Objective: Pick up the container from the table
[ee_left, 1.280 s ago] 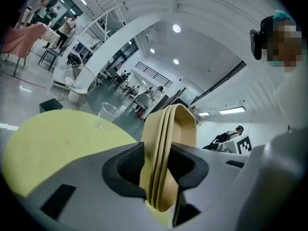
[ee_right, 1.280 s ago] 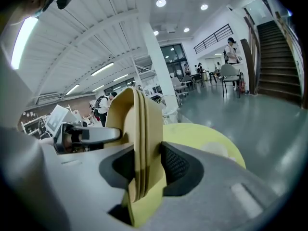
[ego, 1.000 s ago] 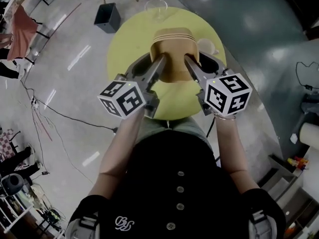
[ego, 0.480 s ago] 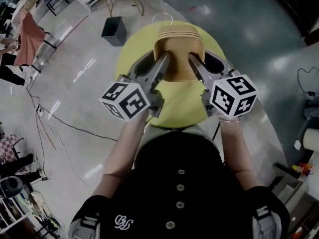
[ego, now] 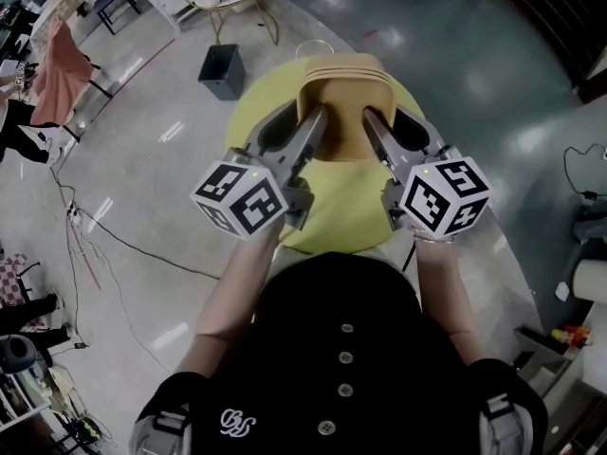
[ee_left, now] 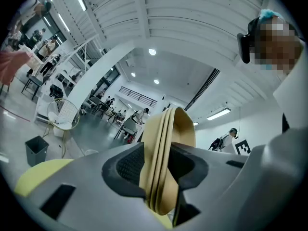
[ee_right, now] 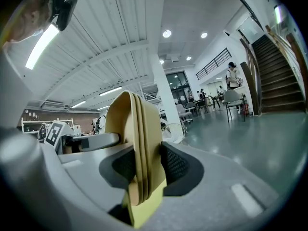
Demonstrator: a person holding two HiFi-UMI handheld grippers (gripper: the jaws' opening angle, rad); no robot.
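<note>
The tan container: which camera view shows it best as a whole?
The head view: it shows the container from above, clamped on both sides by the left gripper and right gripper. Each gripper view shows only a rim section, edge-on, between its jaws.

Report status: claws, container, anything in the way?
Left claw shut on container wall. Right claw shut on opposite wall. Container held between both, over yellow table. Nothing seen blocking it.

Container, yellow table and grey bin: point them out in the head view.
container [ego: 343, 112], head view, its inside bottom.
yellow table [ego: 341, 207], head view, bare top.
grey bin [ego: 221, 71], head view, its body.
</note>
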